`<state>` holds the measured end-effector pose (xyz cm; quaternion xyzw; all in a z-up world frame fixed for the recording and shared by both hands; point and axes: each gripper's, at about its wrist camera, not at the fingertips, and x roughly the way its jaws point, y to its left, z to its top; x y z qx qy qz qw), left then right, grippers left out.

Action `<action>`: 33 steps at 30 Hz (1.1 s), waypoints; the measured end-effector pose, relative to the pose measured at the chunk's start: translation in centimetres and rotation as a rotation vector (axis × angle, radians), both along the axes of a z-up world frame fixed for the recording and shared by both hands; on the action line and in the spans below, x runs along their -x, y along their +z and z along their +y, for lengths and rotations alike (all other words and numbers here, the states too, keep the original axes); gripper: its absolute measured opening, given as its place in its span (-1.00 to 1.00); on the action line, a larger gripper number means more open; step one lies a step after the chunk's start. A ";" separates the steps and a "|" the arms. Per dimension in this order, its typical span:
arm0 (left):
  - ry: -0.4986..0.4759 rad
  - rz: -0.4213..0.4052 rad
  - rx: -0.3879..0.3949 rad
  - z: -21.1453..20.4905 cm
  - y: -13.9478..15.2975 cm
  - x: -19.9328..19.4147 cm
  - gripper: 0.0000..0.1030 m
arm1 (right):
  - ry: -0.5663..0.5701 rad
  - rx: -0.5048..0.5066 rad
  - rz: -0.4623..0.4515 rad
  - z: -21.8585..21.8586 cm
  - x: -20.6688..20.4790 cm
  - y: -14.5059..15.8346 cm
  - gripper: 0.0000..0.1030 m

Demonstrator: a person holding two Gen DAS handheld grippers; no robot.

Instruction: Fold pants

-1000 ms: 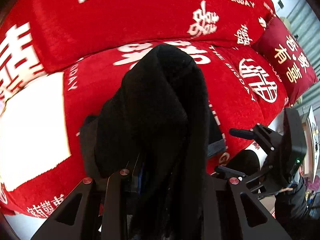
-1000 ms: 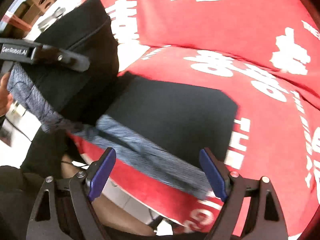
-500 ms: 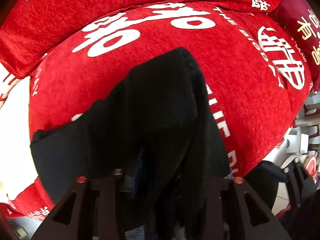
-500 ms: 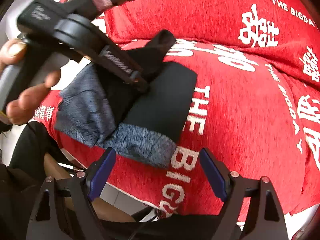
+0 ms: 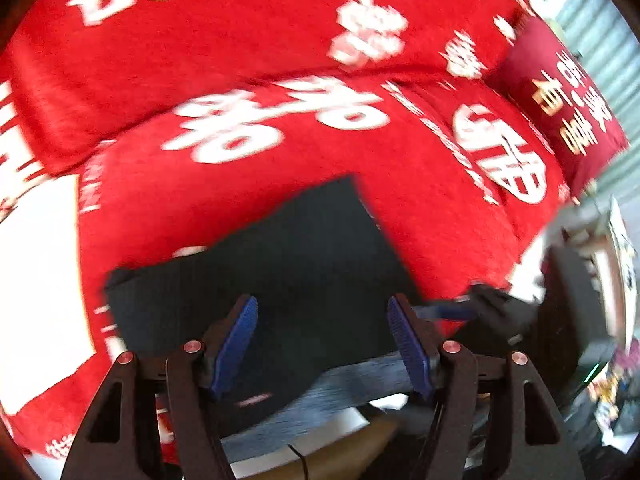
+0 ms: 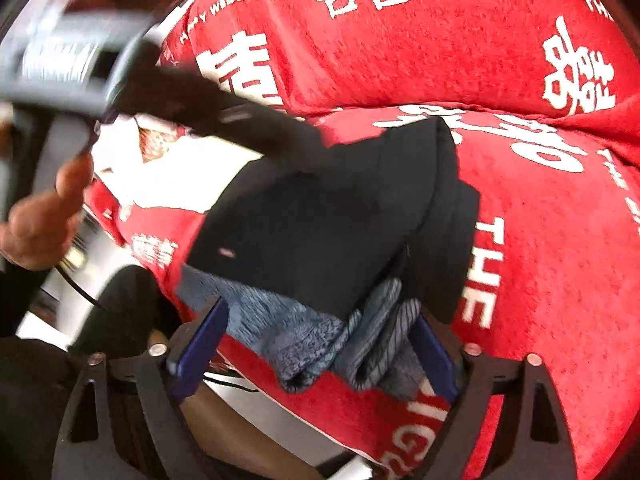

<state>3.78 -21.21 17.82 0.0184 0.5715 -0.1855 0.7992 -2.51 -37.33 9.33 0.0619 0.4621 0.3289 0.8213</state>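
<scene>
The black pants (image 5: 280, 264) lie folded flat on the red sofa cover (image 5: 248, 168), with their grey waistband (image 5: 352, 384) at the near edge. My left gripper (image 5: 324, 344) hovers above them; its jaws are opening and nothing is between the blue pads. In the right wrist view the pants (image 6: 328, 220) show a folded layer on top and the grey waistband (image 6: 304, 332) bunched in ridges. My right gripper (image 6: 316, 352) stands wide and opening slightly, with the waistband between its pads but not pinched. The left gripper (image 6: 200, 112) shows as a blur above the pants.
A dark red cushion (image 5: 560, 100) sits at the sofa's far right. The sofa back (image 6: 400, 40) rises behind the pants. A person's hand (image 6: 44, 216) holds the left gripper's handle. The sofa's front edge and a pale floor (image 6: 280, 424) are just below the waistband.
The left gripper let go of the black fabric it held up; that fabric now lies flat over the pants. The right gripper moved closer to the grey waistband.
</scene>
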 end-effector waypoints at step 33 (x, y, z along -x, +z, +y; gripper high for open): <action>0.440 0.031 -0.048 13.6 -8.3 -0.7 0.34 | -0.334 0.272 -0.150 2.2 -4.9 3.9 0.56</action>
